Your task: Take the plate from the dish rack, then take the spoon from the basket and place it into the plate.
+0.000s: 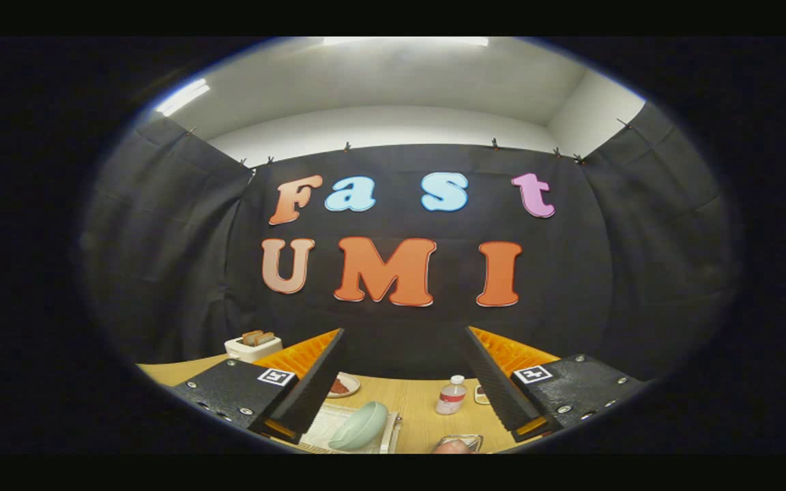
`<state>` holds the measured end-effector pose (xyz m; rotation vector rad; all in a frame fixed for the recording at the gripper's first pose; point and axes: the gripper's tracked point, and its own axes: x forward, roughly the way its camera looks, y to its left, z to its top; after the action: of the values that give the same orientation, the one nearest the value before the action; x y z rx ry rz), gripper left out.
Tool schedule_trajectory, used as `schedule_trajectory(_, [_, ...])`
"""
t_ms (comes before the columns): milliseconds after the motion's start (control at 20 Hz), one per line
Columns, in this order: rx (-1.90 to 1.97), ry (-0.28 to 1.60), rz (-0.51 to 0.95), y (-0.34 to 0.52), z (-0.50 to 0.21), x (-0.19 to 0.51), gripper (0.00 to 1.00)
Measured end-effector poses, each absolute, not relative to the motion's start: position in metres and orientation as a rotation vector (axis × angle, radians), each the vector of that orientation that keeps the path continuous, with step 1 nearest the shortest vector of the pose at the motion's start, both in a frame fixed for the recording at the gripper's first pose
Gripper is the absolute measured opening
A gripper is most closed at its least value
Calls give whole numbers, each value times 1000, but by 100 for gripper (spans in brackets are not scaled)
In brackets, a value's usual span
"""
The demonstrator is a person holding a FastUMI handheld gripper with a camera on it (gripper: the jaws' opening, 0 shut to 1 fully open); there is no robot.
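Note:
My gripper is held high above the wooden table, open, with nothing between its fingers. Below and between the fingers, a pale green plate leans on its edge in a white dish rack, close to the left finger. To the right of the rack, the metal rim of a basket shows near the table's front; its contents are hidden.
A white toaster with bread slices stands at the back left. A small dish with something red sits behind the rack. A small clear bottle with a white cap stands mid-table, with a small object beside it.

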<state>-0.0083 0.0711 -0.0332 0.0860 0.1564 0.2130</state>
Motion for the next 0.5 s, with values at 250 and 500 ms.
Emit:
schedule_trajectory(250, [45, 356, 212, 84, -93, -3, 100])
schedule_trajectory(500, [-51, 446, 298, 110, -126, 2, 100])
